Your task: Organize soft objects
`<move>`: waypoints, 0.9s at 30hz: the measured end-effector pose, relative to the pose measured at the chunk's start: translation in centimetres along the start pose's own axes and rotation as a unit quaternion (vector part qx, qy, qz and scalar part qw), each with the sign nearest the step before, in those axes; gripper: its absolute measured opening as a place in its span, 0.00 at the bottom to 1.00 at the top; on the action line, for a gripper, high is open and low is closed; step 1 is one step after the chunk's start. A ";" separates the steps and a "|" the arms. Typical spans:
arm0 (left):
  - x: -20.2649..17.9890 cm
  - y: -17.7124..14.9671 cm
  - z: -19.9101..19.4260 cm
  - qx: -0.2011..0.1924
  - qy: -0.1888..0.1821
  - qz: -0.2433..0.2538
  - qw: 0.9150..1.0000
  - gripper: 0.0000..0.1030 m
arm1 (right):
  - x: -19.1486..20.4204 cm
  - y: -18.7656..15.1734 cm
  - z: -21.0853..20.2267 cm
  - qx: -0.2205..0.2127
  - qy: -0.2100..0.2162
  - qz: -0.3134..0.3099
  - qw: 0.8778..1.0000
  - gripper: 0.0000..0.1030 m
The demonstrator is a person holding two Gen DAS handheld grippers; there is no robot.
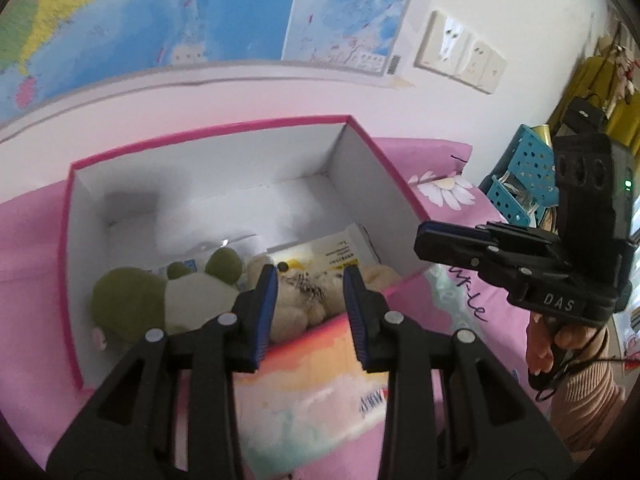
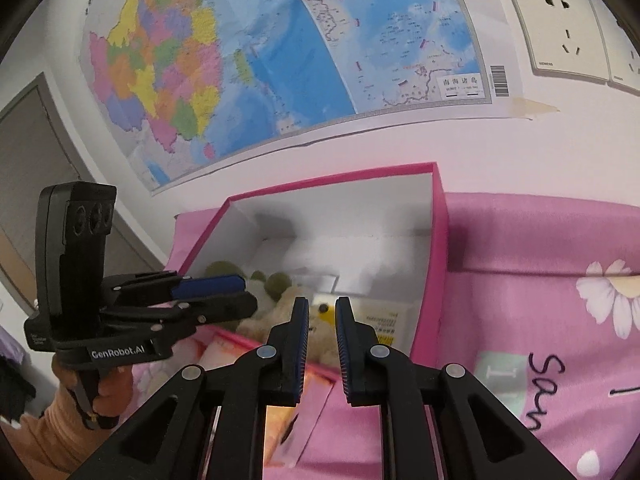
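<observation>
A: Item one, container?

B: Pink box [image 1: 372, 148], white inside, open top, sitting on a pink flowered bedsheet [image 1: 448, 192] against the wall. Its printed front panel faces the cameras.

A: Contents?

B: Green-and-white plush frog [image 1: 160, 296] at the left end of the box; cream plush bear [image 1: 296, 300] just beside it, toward the middle; white packet with yellow print [image 1: 340, 246] behind the bear, lying flat on the box floor. Frog and bear are touching. From the right wrist view the bear [image 2: 320, 328] and packet [image 2: 384, 320] show at the near wall of the box.

A: Left claw?

B: Left claw [image 1: 310, 280] is apart, nothing between the blue pads, poised over the near rim of the box above the bear. In the right wrist view it [image 2: 236, 292] comes in from the left, just over the box's left corner.

A: Right claw?

B: Right claw [image 2: 322, 322] stands slightly apart, a narrow gap, nothing gripped, aimed at the bear from outside the near wall. In the left wrist view it [image 1: 424, 240] hangs beside the box's right corner, side on.

A: Surroundings?

B: Wall map [image 2: 240, 60] above the box, wall sockets [image 2: 560, 36] to its right, blue perforated basket [image 1: 520, 176] at the far right beyond the bed
</observation>
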State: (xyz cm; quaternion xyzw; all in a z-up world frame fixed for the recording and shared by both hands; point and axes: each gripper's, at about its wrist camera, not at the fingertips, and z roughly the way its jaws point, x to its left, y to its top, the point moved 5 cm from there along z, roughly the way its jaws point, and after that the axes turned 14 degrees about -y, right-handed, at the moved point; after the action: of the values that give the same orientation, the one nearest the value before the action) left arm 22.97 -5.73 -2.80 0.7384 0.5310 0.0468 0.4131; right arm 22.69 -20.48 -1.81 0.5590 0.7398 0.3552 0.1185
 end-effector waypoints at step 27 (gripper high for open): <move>-6.8 -15.5 -3.3 0.036 -0.095 0.036 0.994 0.45 | 1.8 -17.7 -4.4 0.158 0.027 -0.083 0.984 0.68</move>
State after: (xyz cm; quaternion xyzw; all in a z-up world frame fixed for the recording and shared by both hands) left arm 6.84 -7.97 -8.34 0.7722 0.4641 -0.0279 0.4330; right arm 6.33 -22.71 -9.90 0.4978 0.8333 0.2376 0.0373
